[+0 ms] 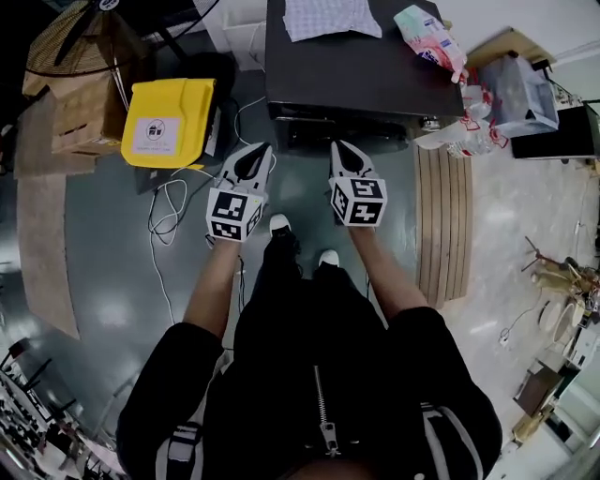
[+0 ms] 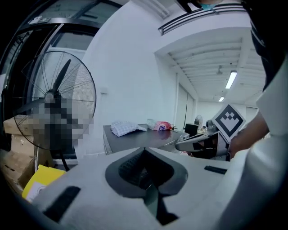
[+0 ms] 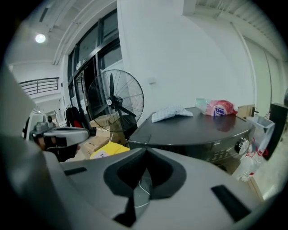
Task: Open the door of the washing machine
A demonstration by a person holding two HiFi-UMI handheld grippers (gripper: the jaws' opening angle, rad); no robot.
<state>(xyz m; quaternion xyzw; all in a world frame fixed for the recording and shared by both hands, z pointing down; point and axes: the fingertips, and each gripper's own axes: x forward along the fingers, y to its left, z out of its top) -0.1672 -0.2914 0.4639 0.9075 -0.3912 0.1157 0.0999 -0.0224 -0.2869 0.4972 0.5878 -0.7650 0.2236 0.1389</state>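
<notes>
The washing machine (image 1: 361,66) stands ahead of me, with a dark flat top; its front (image 1: 347,131) lies in shadow and the door cannot be made out. A checked cloth (image 1: 330,17) and a pink-and-green bag (image 1: 429,37) lie on top. My left gripper (image 1: 264,148) and right gripper (image 1: 336,145) hover side by side just short of the machine's front, both shut and empty. In the left gripper view the tips (image 2: 144,148) meet before the machine's top (image 2: 135,139). From the right gripper (image 3: 146,149) I see the top and a control knob (image 3: 243,144).
A yellow box (image 1: 169,122) sits left of the machine, with cardboard boxes (image 1: 84,117) and a standing fan (image 1: 75,37) beyond. White cables (image 1: 169,216) trail on the floor. At the right lie a slatted wooden board (image 1: 442,220) and plastic bottles (image 1: 469,131).
</notes>
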